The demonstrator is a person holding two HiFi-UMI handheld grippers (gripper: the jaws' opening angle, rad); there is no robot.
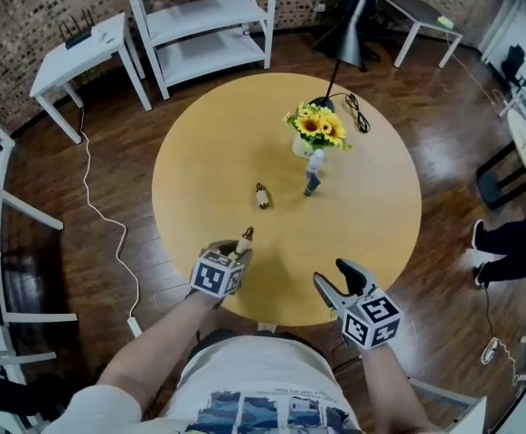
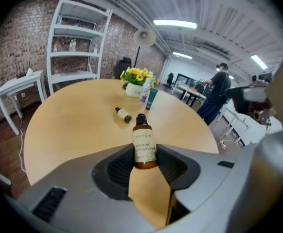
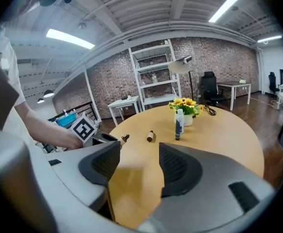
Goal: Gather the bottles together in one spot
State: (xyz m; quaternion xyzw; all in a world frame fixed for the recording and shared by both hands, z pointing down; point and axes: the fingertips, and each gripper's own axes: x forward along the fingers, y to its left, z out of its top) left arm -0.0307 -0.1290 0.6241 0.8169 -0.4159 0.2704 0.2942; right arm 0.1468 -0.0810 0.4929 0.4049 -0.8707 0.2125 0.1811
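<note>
My left gripper [image 1: 239, 248] is shut on a small brown bottle [image 1: 244, 239] with a pale label, held just above the near left part of the round wooden table [image 1: 371, 233]. In the left gripper view the bottle [image 2: 144, 144] stands upright between the pads, gripper [image 2: 145, 160]. A second small brown bottle [image 1: 262, 195] [image 2: 123, 114] [image 3: 150, 136] lies on its side at mid-table. A white bottle [image 1: 315, 163] and a dark teal one [image 1: 309, 186] [image 3: 177, 129] stand by the sunflower vase [image 1: 314, 132]. My right gripper [image 1: 333, 276] [image 3: 139, 166] is open and empty over the near right edge.
A black cable [image 1: 357, 114] lies on the table behind the vase. Around the table stand a white shelf unit [image 1: 204, 25], a white side table [image 1: 82, 48], a floor lamp [image 1: 349, 34] and a black chair [image 1: 502, 174]. A person [image 2: 218, 93] stands at the right.
</note>
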